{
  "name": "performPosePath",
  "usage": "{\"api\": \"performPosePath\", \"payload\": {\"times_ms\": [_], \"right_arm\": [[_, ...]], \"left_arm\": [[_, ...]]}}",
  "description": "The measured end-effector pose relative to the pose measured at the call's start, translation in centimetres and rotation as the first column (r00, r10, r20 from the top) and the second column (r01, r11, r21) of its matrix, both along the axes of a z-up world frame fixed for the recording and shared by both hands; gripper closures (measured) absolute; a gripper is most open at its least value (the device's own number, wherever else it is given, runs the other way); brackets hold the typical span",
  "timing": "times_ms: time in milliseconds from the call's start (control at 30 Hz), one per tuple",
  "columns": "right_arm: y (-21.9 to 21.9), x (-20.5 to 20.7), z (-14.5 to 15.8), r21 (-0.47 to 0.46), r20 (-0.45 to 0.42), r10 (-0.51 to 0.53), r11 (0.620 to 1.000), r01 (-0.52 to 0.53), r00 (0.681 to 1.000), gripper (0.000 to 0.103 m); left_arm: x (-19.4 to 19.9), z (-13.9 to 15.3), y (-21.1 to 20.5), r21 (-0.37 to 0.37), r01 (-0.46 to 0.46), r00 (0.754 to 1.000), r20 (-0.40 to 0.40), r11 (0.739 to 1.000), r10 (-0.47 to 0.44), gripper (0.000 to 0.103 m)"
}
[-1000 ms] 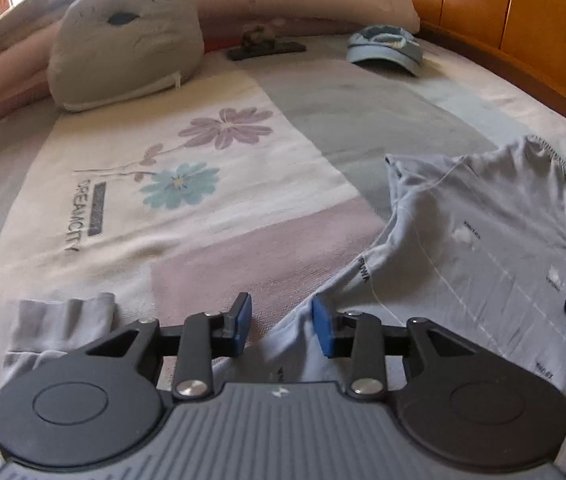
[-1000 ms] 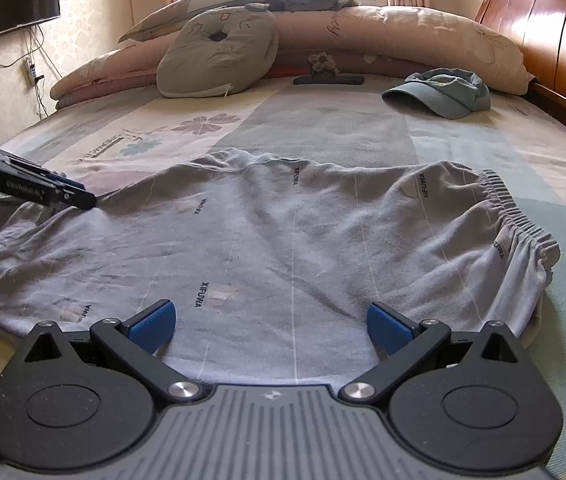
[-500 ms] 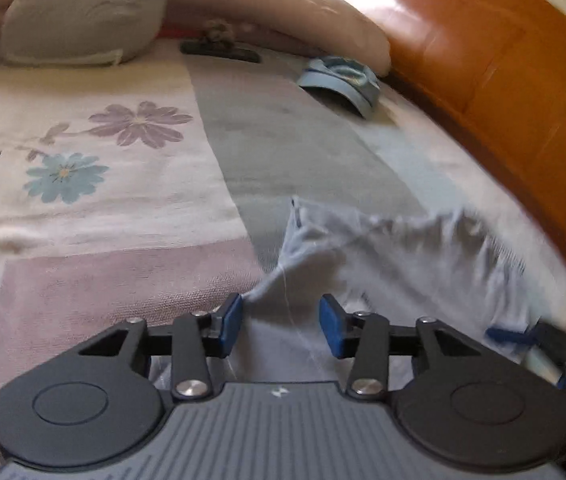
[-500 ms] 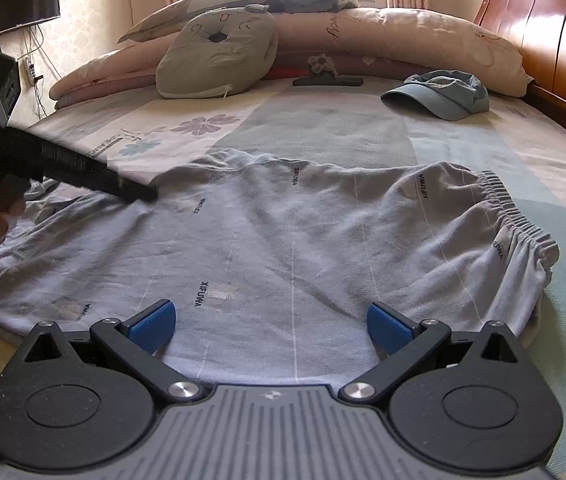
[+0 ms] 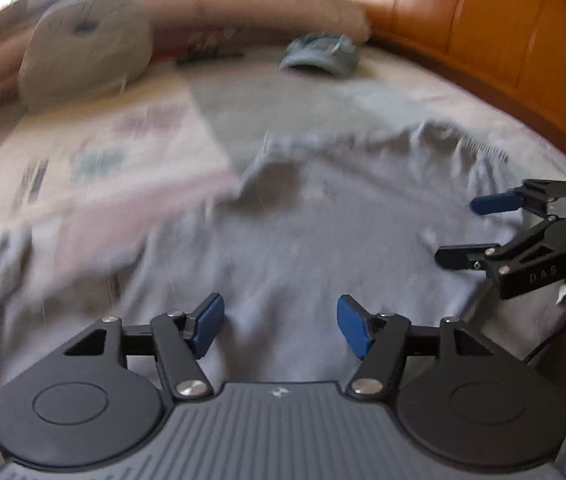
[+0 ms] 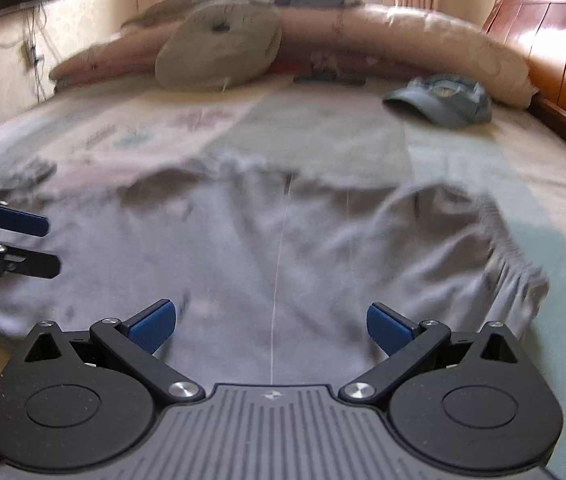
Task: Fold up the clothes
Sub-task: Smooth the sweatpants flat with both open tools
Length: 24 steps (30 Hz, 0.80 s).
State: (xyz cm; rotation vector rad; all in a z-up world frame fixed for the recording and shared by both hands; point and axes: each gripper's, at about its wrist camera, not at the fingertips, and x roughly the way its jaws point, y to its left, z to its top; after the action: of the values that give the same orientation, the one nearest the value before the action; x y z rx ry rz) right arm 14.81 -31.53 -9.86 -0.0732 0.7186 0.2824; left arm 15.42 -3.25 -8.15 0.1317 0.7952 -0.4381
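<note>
**Both claws free over grey trousers on bed**

Grey trousers [image 6: 283, 248] lie spread flat on the bed [image 6: 483, 160], elastic waistband bunched at the right side in my right wrist view. My left claw [image 5: 281, 326] hovers over the fabric, jaws opening, cloth below them but not pinched. My right claw [image 6: 271, 326] stands wide apart, nothing gripped. Blue cap [image 6: 441, 100] and round grey cushion [image 6: 219, 46] sit further up the bed. Both views blurred.
</note>
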Motion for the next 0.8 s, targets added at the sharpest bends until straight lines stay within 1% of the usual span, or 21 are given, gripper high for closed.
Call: {"api": "performPosePath", "payload": {"times_ms": [67,100,167,267,400,500,533,600,667,700,733,800], "right_arm": [[-0.4,-1.1,-0.5,-0.01,0.01,-0.008,1.0,0.008,1.0,0.0],[-0.7,-1.8,-0.6,-0.008,0.02,-0.017,1.0,0.017,1.0,0.0],[-1.4,-2.6,-0.4,-0.005,0.009,-0.039,0.999,0.039,0.999,0.0],[-1.2,-2.8,0.8,-0.038,-0.026,-0.058,0.998,0.057,0.998,0.0],[0.6,-3.3,2.5,-0.02,0.065,0.024,1.0,-0.022,0.998,0.0],[2.9,-2.4,1.9,-0.047,0.072,0.072,0.997,-0.069,0.995,0.0],[3.3,-2.2,1.3,-0.059,0.043,0.076,0.996,-0.073,0.996,0.0],[3.9,-1.8,0.0,-0.078,-0.009,0.081,0.994,-0.082,0.997,0.0],[2.5,-2.9,-0.4,-0.022,0.0,0.06,0.998,-0.06,0.998,0.0],[1.8,-3.5,-0.6,-0.001,-0.002,0.05,0.999,-0.05,0.999,0.0],[1.4,-4.0,-0.6,-0.014,0.002,0.056,0.998,-0.056,0.998,0.0],[1.1,-4.6,-0.4,-0.051,-0.012,0.076,0.996,-0.076,0.997,0.0]], "left_arm": [[-1.8,-0.2,-0.1,0.019,-0.003,1.0,0.017,1.0,0.003,0.029],[-2.3,-0.1,-0.3,0.042,0.009,1.0,0.02,0.999,-0.01,0.028],[-3.1,0.2,-0.6,0.083,0.034,0.999,0.024,0.996,-0.036,0.028],[-2.7,1.5,-0.4,0.069,0.043,0.997,0.067,0.997,-0.048,0.028],[-0.9,2.1,-0.7,0.042,0.013,0.995,0.097,0.999,-0.017,0.028],[-0.3,0.8,-1.1,0.064,-0.006,0.998,0.062,0.998,0.002,0.028],[-0.4,0.2,-1.2,0.076,-0.015,0.999,0.041,0.997,0.012,0.028],[-1.2,-0.4,-0.8,0.053,-0.036,0.999,0.034,0.998,0.034,0.025],[-2.1,-0.6,-0.5,0.036,-0.045,0.999,0.021,0.998,0.044,0.02],[-2.4,-0.6,-0.6,0.048,-0.036,0.999,0.019,0.998,0.035,0.019],[-2.6,-0.4,-0.7,0.066,-0.023,1.0,0.015,0.998,0.022,0.019],[-2.2,0.4,-0.7,0.052,0.002,1.0,0.022,0.999,-0.004,0.019]]}}
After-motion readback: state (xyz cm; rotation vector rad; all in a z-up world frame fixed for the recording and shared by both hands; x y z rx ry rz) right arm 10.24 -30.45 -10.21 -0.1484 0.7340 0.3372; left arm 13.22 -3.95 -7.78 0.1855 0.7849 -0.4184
